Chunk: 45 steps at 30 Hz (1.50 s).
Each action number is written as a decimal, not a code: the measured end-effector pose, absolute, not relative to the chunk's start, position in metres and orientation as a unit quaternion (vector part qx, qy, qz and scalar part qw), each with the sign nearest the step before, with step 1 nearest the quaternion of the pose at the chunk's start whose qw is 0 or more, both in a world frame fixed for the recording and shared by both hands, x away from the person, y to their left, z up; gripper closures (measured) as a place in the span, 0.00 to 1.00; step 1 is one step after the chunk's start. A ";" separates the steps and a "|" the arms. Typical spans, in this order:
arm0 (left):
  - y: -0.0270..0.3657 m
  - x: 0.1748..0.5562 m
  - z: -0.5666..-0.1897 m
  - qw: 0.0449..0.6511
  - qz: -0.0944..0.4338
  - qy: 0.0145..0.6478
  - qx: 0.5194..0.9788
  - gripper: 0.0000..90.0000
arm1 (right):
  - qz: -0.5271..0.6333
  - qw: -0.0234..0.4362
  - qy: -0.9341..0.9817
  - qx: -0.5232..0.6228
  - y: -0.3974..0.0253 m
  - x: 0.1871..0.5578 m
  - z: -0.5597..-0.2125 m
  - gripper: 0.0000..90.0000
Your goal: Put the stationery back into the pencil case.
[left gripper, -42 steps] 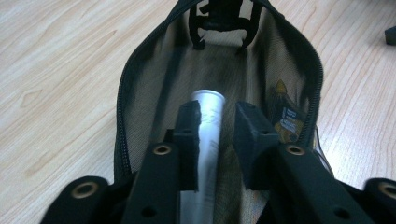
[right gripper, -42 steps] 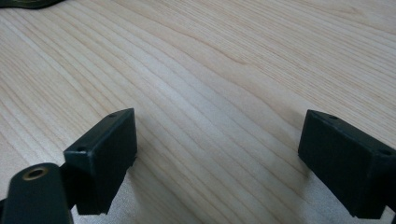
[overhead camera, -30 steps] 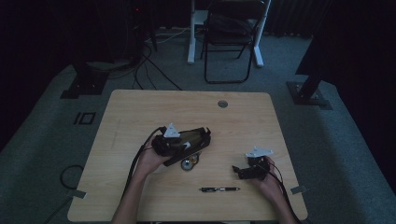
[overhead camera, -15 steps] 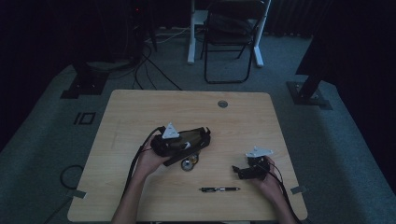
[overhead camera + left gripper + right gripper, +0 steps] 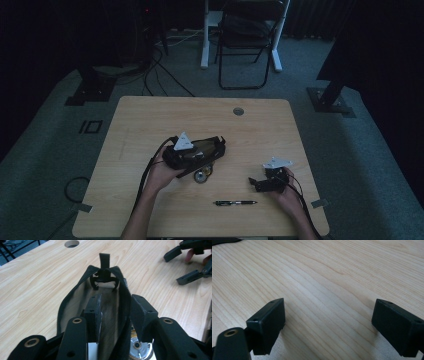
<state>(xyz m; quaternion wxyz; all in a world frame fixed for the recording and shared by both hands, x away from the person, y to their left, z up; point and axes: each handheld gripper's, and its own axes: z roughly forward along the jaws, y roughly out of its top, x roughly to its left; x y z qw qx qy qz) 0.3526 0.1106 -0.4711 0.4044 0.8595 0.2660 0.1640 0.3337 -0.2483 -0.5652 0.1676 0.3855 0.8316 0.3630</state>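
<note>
The wooden table [image 5: 150,120] is light, with wavy grain lines and rounded corners. A small round hole [image 5: 238,111] sits near its far edge. The room around it is dark, with grey carpet [image 5: 45,145] on the floor. A black folding chair [image 5: 247,40] stands past the far edge, and black cables [image 5: 165,70] lie on the carpet near it.

Near the middle of the table lies a black pouch [image 5: 200,149], open, with a tan inside. The left gripper [image 5: 115,315] holds one side wall of the pouch: one jaw is inside it and one is outside, close together on the cloth. A small round metal thing [image 5: 202,176] lies just beside the pouch, toward the near edge.

The right gripper [image 5: 261,184] rests near the right edge, its jaws wide apart with bare wood between them. A black pen [image 5: 236,203] lies near the near edge, a little apart from the right gripper.
</note>
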 end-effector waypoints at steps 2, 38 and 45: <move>0.109 0.350 -0.470 0.406 0.165 0.263 0.860 0.68 | 0.363 0.168 0.832 0.385 -0.248 0.334 -0.565 0.13; 0.076 0.314 -0.459 0.429 0.156 0.230 0.859 0.67 | 0.363 0.168 0.832 0.386 -0.248 0.334 -0.565 0.13; 0.072 0.309 -0.459 0.433 0.155 0.225 0.859 0.67 | 0.363 0.168 0.832 0.385 -0.248 0.334 -0.565 0.13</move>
